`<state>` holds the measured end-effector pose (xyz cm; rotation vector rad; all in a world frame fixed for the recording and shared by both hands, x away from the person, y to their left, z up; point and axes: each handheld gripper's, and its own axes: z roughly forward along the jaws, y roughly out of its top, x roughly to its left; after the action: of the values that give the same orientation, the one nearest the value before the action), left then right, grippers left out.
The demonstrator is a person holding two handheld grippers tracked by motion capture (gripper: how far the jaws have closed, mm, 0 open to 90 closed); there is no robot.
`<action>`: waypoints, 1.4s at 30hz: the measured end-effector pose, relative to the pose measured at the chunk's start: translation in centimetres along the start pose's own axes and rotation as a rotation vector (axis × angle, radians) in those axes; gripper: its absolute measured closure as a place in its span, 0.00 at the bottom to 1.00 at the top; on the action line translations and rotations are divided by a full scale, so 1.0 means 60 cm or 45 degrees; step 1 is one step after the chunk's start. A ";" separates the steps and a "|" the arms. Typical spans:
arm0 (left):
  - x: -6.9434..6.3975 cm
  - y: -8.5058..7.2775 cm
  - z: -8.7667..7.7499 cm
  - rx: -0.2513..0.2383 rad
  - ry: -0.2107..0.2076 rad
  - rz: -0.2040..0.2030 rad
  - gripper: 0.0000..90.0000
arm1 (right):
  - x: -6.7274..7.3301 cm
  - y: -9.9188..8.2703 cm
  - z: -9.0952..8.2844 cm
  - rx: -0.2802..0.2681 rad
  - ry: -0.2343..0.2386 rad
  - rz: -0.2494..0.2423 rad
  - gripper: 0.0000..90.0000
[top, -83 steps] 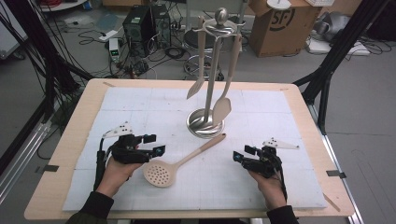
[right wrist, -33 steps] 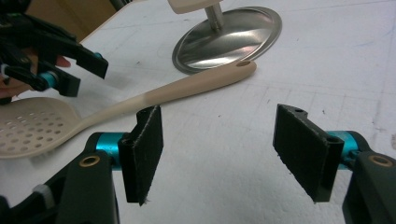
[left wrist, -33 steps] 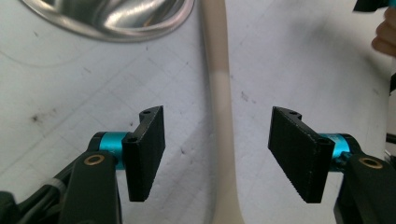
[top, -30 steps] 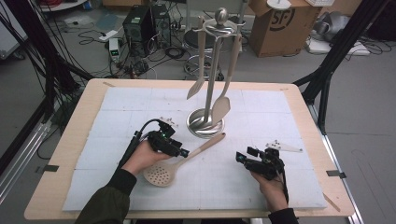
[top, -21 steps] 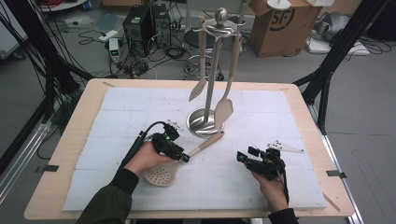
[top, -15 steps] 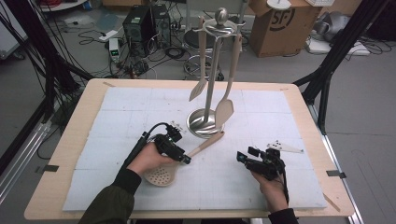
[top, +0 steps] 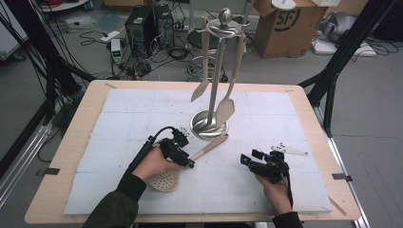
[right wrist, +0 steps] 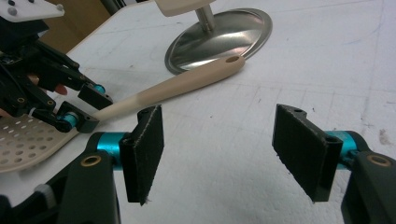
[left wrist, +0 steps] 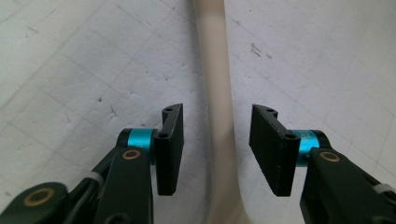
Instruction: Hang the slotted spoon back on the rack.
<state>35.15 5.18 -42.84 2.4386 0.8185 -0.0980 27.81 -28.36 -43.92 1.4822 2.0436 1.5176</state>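
Observation:
A beige perforated skimmer (top: 164, 180) lies on the white mat, its long handle (top: 209, 145) pointing toward the steel stand's base (top: 209, 127). My left gripper (top: 186, 160) is down over the handle near the skimmer's head. In the left gripper view, the left gripper (left wrist: 218, 116) is open with one jaw on each side of the handle (left wrist: 215, 70) and a gap on both sides. My right gripper (top: 249, 158) rests on the mat to the right, apart from the skimmer. This right gripper (right wrist: 224, 121) is open and holds nothing, and it faces the handle (right wrist: 187, 86) and the left gripper (right wrist: 79, 109).
The utensil stand (top: 219, 71) rises from its round base at mid-table, with a beige spoon (top: 201, 88) and a beige spatula (top: 226, 109) hanging from its top. The white mat (top: 294, 190) covers most of the wooden table (top: 332, 156). A box and cables lie on the floor beyond.
My left gripper has travelled right from the mat's left side to the skimmer handle and lowered around it. The right gripper and the skimmer have stayed put.

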 end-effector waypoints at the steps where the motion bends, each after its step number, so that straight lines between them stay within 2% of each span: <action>1: -0.001 0.000 0.000 0.010 0.008 0.012 0.63 | -0.001 0.000 0.000 0.000 0.000 0.001 0.37; 7: -0.020 0.008 0.004 0.053 0.136 0.048 0.68 | -0.003 -0.001 0.001 -0.006 -0.002 0.003 0.37; 11: -0.026 0.010 0.007 0.065 0.183 0.071 0.73 | -0.003 -0.002 0.002 -0.004 -0.001 0.008 0.37; 14: -0.039 0.014 0.011 0.086 0.249 0.100 0.73 | -0.004 -0.002 0.003 -0.007 0.001 0.017 0.37; 17: -0.042 0.015 0.013 0.094 0.269 0.085 0.73 | -0.005 -0.002 0.004 -0.003 -0.002 0.020 0.37; 22: -0.047 0.015 0.015 0.100 0.292 0.107 0.73 | -0.004 -0.003 0.008 -0.005 -0.007 0.018 0.38; 25: -0.045 0.013 0.014 0.085 0.282 0.097 0.77 | -0.002 -0.002 0.010 -0.004 -0.008 0.020 0.38; 27: -0.044 0.010 0.013 0.056 0.284 0.107 0.87 | -0.001 -0.002 0.011 0.000 -0.007 0.016 0.38; 28: -0.043 0.009 0.013 0.050 0.277 0.112 0.87 | -0.001 -0.002 0.011 -0.005 -0.010 0.006 0.38; 32: -0.026 0.002 0.005 0.007 0.185 0.099 0.88 | -0.001 -0.003 0.010 -0.008 -0.009 0.017 0.39; 35: -0.025 -0.002 -0.002 -0.016 0.101 0.108 0.88 | -0.003 -0.003 0.008 -0.010 -0.009 0.013 0.39; 38: -0.028 -0.004 -0.010 -0.018 0.099 0.126 0.88 | -0.005 -0.004 0.006 -0.011 -0.017 0.022 0.39; 42: -0.024 -0.013 -0.020 -0.005 0.093 0.115 0.88 | -0.005 -0.005 0.003 -0.015 -0.020 0.024 0.39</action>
<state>33.41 5.58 -41.90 2.4837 0.7375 0.0267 27.89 -28.51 -44.34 1.5084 2.0143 1.5168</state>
